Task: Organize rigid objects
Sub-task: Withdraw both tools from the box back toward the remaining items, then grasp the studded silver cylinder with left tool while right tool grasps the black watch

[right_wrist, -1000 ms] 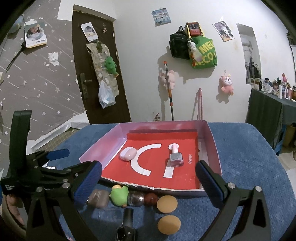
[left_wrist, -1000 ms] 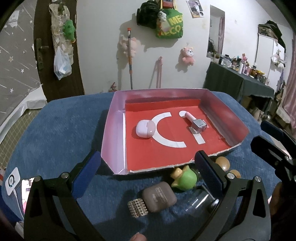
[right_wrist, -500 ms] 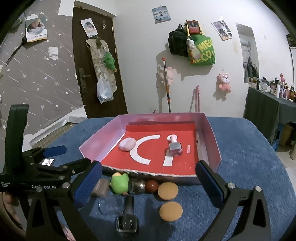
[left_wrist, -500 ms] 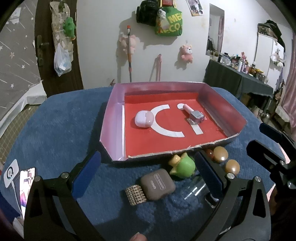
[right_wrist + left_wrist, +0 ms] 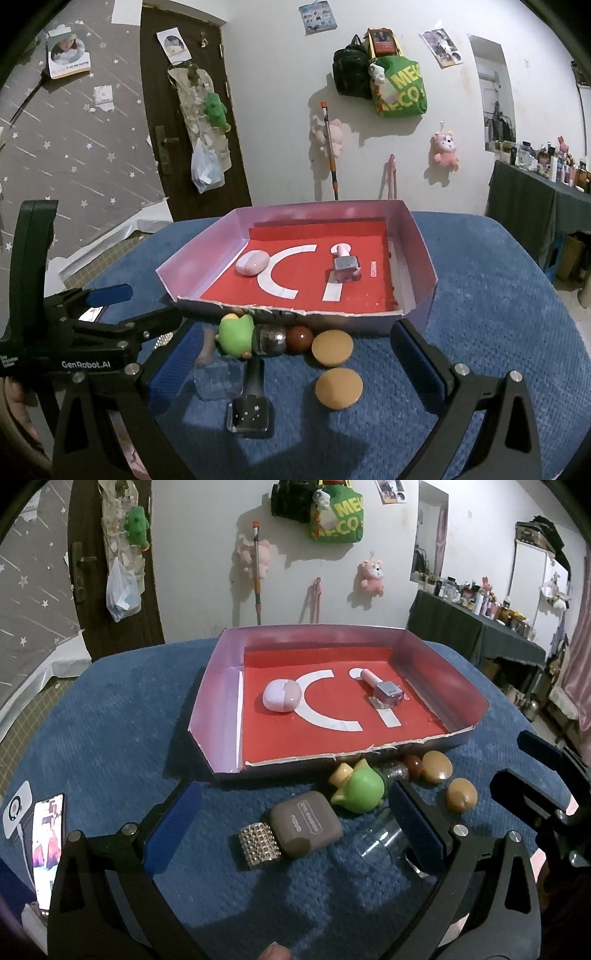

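A white wall hung with bags and plush toys backs a desk point(image 5: 110, 716) covered in blue cloth, next to a dark door. A tray point(image 5: 443, 672) with pink walls and a red floor sits in the middle of the desk; inside it lie a pale pink case point(image 5: 281, 695) on the left and a small pink-capped bottle point(image 5: 386, 693) on the right, well apart. Along the tray's near edge a row of loose things crowds together: a green toy point(image 5: 359, 788), a silvery ball point(image 5: 271, 339) touching it, a brown ball point(image 5: 300, 339) beside that, and two tan discs point(image 5: 332, 348) further right. Nearer the cameras lie a brown case point(image 5: 306, 823) with a studded cap point(image 5: 258, 843) touching its left end, a clear bottle point(image 5: 218, 378), and a dark starred bottle point(image 5: 252, 408) lying on its side. A phone point(image 5: 46, 845) lies at the left edge of the desk. The left gripper point(image 5: 295, 823) hovers with its jaws spread wide on either side of the brown case, gripping nothing. The right gripper point(image 5: 295, 365) also hangs empty, jaws wide apart above the row of loose things.
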Demonstrator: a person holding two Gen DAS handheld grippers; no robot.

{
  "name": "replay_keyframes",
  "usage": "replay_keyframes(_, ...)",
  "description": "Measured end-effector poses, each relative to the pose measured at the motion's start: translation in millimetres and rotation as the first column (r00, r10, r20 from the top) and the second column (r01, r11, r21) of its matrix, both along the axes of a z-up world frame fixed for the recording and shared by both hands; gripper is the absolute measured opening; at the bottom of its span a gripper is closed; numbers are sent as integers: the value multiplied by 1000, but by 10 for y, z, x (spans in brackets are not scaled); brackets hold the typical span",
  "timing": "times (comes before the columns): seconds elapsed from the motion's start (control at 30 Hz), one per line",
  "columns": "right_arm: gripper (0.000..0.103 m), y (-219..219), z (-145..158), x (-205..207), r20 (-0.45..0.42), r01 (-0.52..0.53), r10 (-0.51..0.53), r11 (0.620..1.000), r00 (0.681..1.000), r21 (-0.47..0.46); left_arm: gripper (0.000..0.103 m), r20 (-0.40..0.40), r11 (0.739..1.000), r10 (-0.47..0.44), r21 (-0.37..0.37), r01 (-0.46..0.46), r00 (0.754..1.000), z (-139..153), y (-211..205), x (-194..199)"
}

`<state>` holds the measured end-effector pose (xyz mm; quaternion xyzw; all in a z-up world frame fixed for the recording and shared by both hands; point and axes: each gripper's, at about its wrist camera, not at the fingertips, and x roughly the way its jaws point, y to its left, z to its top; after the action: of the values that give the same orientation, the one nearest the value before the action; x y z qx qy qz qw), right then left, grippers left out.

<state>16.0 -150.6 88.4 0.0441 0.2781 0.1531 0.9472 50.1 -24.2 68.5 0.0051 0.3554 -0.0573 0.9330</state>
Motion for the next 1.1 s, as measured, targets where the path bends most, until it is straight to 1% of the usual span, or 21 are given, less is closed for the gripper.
replay_keyframes(0.3,103,15,-80,-32,-26,-9,9,1000,1000,-1,103,-36,1000,5,-9,-5,999,-128,-2,-51)
replay_keyframes(0.5,103,43,-202,-102,-47,-6,5,1000,999,-28,103,-61,1000,-1,-9,0,998,-249,-8,-91)
replay_keyframes(0.63,103,38,-291,-115,-69,-2,0,999,998,-32,103,-90,1000,1,-11,-2,996,-344,1,-88)
replay_keyframes(0.8,103,24,-382,-94,-100,2,-5,1000,995,-29,103,-118,999,15,-29,-19,993,-397,54,-73)
replay_keyframes(0.93,103,67,-437,-97,-116,-17,15,1000,993,-18,103,-140,998,30,-43,-36,990,-441,123,-50)
replay_keyframes(1.1,102,241,-535,-144,-125,-79,76,996,989,-27,103,-155,996,63,-57,-73,986,-497,254,-21)
